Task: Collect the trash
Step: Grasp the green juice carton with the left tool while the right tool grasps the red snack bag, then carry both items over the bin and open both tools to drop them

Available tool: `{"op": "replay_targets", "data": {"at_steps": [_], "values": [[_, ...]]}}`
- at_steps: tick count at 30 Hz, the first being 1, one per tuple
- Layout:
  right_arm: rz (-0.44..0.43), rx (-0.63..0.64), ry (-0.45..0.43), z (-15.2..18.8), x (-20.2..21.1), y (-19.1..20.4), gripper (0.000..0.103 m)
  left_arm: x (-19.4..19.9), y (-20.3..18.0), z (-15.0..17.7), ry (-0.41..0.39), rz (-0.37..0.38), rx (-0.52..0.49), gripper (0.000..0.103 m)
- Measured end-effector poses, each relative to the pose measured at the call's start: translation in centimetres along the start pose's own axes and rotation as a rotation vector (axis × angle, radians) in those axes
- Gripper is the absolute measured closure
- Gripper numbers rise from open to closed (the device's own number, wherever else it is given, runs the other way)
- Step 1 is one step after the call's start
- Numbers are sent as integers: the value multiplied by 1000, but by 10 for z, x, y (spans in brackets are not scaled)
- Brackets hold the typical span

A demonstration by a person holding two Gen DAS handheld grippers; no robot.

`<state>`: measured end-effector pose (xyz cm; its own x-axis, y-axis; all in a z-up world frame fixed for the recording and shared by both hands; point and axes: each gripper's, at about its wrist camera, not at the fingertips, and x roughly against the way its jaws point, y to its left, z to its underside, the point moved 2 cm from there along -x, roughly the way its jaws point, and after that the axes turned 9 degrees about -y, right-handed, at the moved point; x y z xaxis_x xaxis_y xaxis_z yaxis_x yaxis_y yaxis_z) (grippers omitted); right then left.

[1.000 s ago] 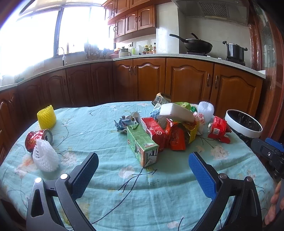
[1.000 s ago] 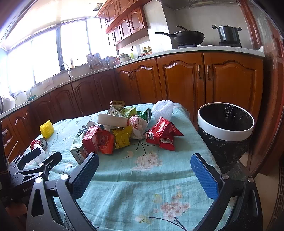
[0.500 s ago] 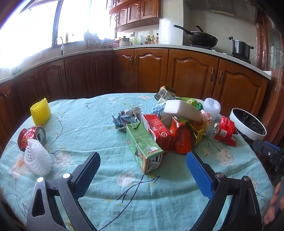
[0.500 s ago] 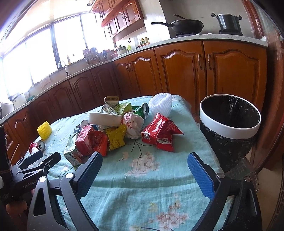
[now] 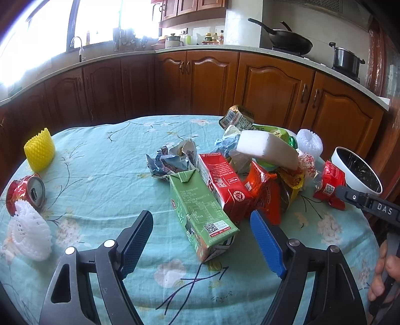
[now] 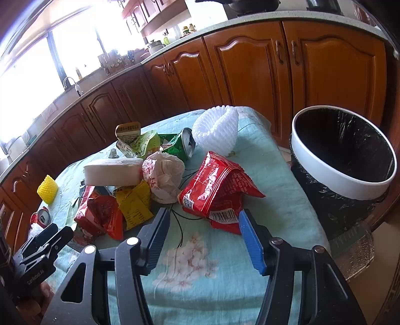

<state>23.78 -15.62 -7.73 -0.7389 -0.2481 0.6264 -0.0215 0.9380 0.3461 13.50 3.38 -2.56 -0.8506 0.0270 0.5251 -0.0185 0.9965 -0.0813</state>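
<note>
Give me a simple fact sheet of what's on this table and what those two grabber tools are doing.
setting: kitchen, round table with floral cloth
left gripper: open, lined up on green carton
right gripper: open, lined up on red snack bag
bin: beside the table, black liner, looks empty
apart from the pile: yellow foam net, crushed red can, white foam net

Brown wooden cabinets (image 5: pixel 195 82) line far curved counter (image 5: pixel 120 56); bright windows (image 5: pixel 105 20) far left; wok (image 5: pixel 287 42) and pot (image 5: pixel 346 58) far right.
</note>
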Motion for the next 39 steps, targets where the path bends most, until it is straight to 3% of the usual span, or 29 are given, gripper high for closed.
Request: {"op": "replay_targets", "data": {"at_steps": [2, 3, 4, 6, 8, 13, 19, 28, 31, 39], "values": [[-10, -19, 21, -1, -10, -2, 55, -5, 2, 2, 17, 15, 3, 35], [-5, -20, 24, -2, -13, -2, 57, -7, 4, 3, 30, 22, 9, 41], [1, -17, 25, -2, -15, -2, 69, -10, 7, 5, 41, 27, 20, 49], [-8, -20, 17, -2, -15, -2, 77, -13, 14, 8, 62, 37, 41, 64], [-22, -8, 0, -1, -9, 0, 90, -12, 19, 10, 61, 56, 56, 67], [-35, 15, -22, 6, 5, 4, 93, 8, 21, 12, 15, 40, 36, 70], [-49, 21, -42, 11, 29, 3, 93, 45, 9, 2, -68, 84, 21, 73], [-59, 9, -97, 5, 68, -12, 94, 98, -35, -11, -195, 239, -68, 73], [-48, 1, -114, 3, 78, -20, 94, 98, -50, -10, -193, 284, -97, 73], [-4, -45, -135, -5, 94, -57, 94, 55, -84, -9, -107, 390, -143, 73]]}}
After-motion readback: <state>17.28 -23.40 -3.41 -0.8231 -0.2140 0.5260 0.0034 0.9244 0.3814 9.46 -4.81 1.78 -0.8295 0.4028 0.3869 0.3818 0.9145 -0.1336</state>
